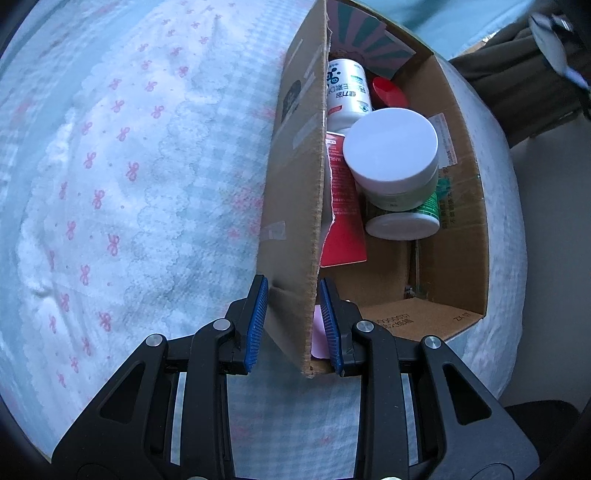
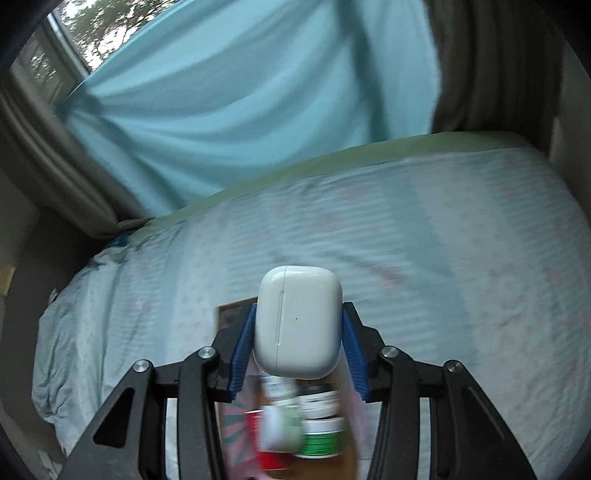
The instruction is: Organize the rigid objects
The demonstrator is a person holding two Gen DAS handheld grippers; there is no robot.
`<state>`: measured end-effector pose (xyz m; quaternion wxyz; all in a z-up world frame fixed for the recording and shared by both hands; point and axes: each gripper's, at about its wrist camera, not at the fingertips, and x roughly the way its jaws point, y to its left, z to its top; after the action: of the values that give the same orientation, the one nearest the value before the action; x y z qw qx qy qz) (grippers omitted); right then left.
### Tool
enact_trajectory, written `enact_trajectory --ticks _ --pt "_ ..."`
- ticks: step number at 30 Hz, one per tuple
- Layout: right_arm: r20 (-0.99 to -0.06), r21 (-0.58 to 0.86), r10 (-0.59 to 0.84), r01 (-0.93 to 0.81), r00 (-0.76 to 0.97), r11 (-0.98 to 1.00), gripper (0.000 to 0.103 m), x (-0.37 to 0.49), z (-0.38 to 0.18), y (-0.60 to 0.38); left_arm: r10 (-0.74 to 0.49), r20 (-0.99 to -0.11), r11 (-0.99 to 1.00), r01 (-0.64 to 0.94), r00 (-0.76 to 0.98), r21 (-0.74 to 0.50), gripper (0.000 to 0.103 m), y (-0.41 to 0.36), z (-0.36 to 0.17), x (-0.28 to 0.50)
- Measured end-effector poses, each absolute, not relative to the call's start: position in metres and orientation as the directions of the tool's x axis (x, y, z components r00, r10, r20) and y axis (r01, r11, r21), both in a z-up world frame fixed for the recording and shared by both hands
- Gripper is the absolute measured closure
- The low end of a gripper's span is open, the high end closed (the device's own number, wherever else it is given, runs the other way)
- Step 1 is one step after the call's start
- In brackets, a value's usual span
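A cardboard box (image 1: pixel 458 206) stands on the bed. My left gripper (image 1: pixel 293 295) is shut on the box's left wall (image 1: pixel 295 206), one blue pad outside, one inside. In the box lie a white-lidded jar (image 1: pixel 391 147), a green-labelled tub (image 1: pixel 404 221), a white bottle (image 1: pixel 347 92), a red cap (image 1: pixel 388 90) and a red packet (image 1: pixel 343 206). My right gripper (image 2: pixel 297 332) is shut on a white earbuds case (image 2: pixel 297 325) and holds it above the box, whose contents (image 2: pixel 299 428) show blurred below.
The bed has a blue checked sheet (image 2: pixel 443 258) and a white quilt with pink bows (image 1: pixel 110 184). A teal curtain (image 2: pixel 240 110) and a window (image 2: pixel 85 33) stand behind the bed. The bed's edge and floor (image 1: pixel 546 258) lie right of the box.
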<state>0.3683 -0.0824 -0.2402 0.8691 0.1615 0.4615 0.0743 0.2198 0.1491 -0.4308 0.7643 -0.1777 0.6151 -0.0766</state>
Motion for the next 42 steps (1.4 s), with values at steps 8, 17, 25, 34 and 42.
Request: enact_trajectory --ticks 8,17,25,34,42 --pt "-0.800 0.357 0.329 -0.042 0.501 0.933 0.061 0.375 -0.275 -0.016 -0.369 -0.899 0.914 -0.085 0.237 -0.398 0.078 0.155 -0.432 0.218" --pt "-0.853 0.343 0.330 -0.042 0.404 0.938 0.061 0.393 -0.344 0.003 -0.372 -0.896 0.912 -0.086 0.243 -0.402 0.078 0.157 -0.433 0.217" --pt "-0.902 0.257 0.263 -0.064 0.344 0.964 0.002 0.403 -0.374 0.010 -0.372 -0.896 0.912 -0.085 0.242 -0.401 0.078 0.158 -0.433 0.218" --pt "-0.903 0.230 0.237 -0.062 0.359 0.971 0.000 0.390 -0.369 -0.006 -0.370 -0.898 0.913 -0.086 0.239 -0.399 0.078 0.156 -0.434 0.219" --pt "-0.894 0.272 0.278 -0.066 0.351 0.960 0.000 0.383 -0.369 -0.013 -0.363 -0.899 0.915 -0.088 0.244 -0.393 0.078 0.154 -0.434 0.218"
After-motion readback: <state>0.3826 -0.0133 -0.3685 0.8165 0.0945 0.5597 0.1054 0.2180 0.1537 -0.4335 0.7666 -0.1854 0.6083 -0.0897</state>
